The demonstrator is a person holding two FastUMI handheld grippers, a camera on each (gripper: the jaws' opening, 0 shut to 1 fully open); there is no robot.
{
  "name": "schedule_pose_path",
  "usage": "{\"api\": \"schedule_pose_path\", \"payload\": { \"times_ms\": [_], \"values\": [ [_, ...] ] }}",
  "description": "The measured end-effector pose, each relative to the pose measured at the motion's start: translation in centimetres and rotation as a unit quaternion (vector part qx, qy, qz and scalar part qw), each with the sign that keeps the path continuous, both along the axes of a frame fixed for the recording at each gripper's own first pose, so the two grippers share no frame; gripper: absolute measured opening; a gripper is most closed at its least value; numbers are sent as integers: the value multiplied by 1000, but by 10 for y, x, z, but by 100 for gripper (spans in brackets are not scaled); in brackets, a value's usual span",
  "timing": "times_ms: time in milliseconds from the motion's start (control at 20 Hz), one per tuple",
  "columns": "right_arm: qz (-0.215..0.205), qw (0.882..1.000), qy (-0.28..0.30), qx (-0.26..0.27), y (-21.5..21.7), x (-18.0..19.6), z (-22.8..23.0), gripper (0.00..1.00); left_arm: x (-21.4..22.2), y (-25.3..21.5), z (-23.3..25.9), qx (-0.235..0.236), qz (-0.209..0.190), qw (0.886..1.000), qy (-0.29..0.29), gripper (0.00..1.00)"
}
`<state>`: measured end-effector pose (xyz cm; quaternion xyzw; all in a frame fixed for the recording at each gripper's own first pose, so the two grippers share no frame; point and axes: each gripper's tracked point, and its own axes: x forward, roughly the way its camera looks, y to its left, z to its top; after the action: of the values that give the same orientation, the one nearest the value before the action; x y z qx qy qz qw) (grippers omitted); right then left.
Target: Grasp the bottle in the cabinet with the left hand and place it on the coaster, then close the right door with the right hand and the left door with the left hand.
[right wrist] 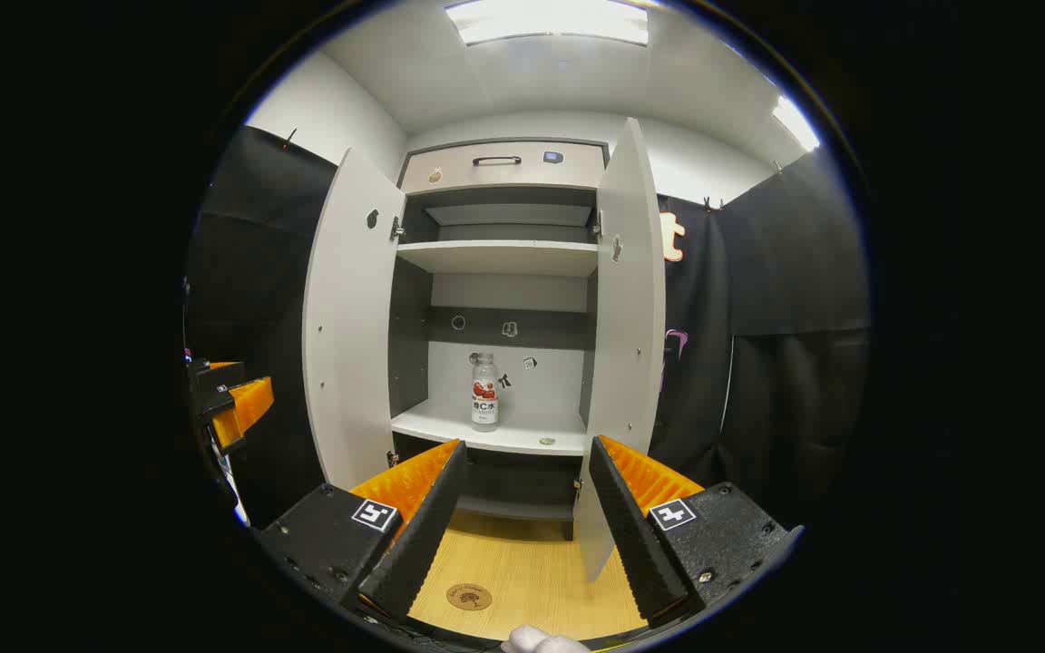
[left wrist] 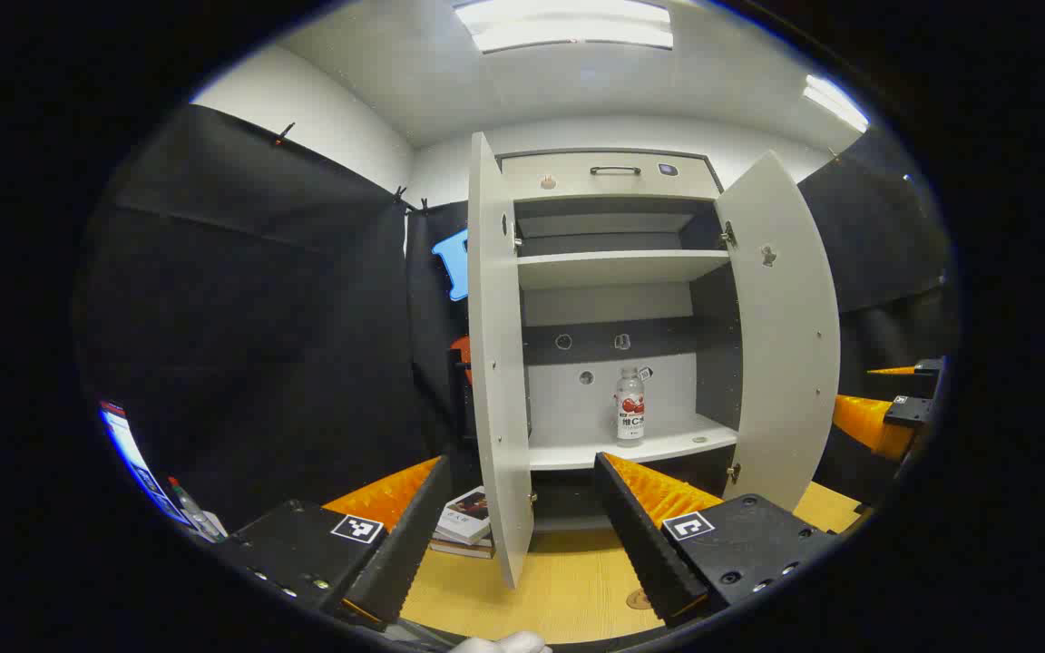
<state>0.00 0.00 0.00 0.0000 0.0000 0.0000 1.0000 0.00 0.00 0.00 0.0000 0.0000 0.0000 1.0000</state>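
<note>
Getting ready for the very first step is where things stand: the bottle [left wrist: 629, 405] is not picked up yet. It stands upright on the lower shelf [left wrist: 577, 451] of the cabinet [left wrist: 613, 172], straight ahead of the left claw [left wrist: 522, 535] and a little above it, well apart from its fingers. The left claw has its fingers wide apart and holds nothing. The right claw [right wrist: 522, 521] also has its fingers wide apart and holds nothing. Both doors stand open: the left door [left wrist: 495, 363] is just ahead of the left claw, edge-on, and the right door [right wrist: 627, 345] is ahead of the right claw and a bit to its right side. The round coaster [right wrist: 469, 596] lies on the wooden tabletop [right wrist: 522, 562], low down between the right claw's fingers and nearer than the cabinet. I think the next move is for the left claw to go forward and up, past the left door, until its fingers sit on both sides of the bottle, and then squeeze. It should go in straight so it does not bump the door or tip the bottle. The doors come later.
</note>
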Motion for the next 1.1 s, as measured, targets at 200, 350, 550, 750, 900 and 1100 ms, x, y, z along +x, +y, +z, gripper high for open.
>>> {"api": "schedule_pose_path", "payload": {
  "times_ms": [200, 350, 550, 750, 900, 1100],
  "values": [
    [-11, 1000, -1, 1, -8, 1, 0, 83, 0, 1, -1, 2, -1, 1000, 1, 96],
    [-13, 1000, 3, 5, -8, 1, -3, 83, 1, 1, -3, 3, -3, 1000, 3, 96],
    [-12, 1000, 6, 3, -7, 5, -6, 83, 2, 0, -3, 2, -6, 1000, 5, 96],
    [-7, 1000, 5, 6, -8, 11, -4, 83, 8, -4, -5, 6, -13, 1000, 5, 96],
    [-12, 1000, 4, 7, -17, 17, -3, 83, 22, -15, -4, 10, -19, 1000, 5, 96],
    [-11, 1000, 9, 10, -26, 26, -4, 83, 48, -42, -13, 11, -39, 999, 7, 96]
  ]
}}
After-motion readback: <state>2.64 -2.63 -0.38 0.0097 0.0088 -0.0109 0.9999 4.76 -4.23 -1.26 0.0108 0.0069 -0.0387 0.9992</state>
